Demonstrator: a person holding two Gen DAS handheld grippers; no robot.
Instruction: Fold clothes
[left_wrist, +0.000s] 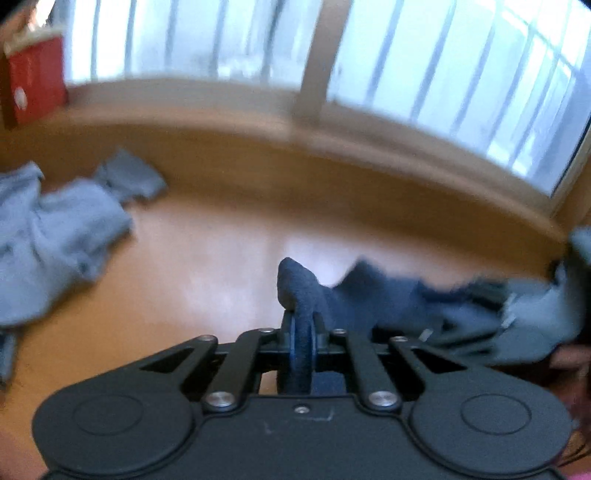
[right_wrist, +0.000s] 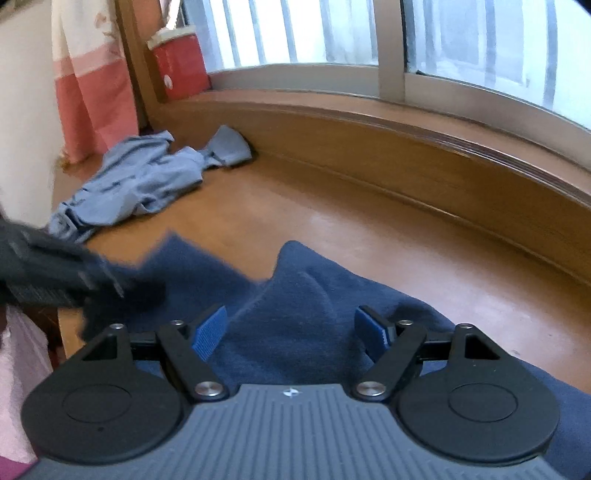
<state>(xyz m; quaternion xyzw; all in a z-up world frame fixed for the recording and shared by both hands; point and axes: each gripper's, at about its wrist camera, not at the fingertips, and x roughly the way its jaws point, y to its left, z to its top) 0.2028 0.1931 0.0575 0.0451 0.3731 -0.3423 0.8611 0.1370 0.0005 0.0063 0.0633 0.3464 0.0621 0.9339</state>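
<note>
Black tool (right_wrist: 291, 336), blue ribbed pads (right_wrist: 210, 332)

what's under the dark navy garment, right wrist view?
The dark navy fabric garment lies on the glossy orange-brown wooden floor, bare around its edges. Whatever sits beneath its bunched folds is covered and cannot be seen.

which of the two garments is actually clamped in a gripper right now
The dark navy garment: a fold of it is pinched in the shut left gripper. The light blue garment lies crumpled by the window wall, untouched.
</note>
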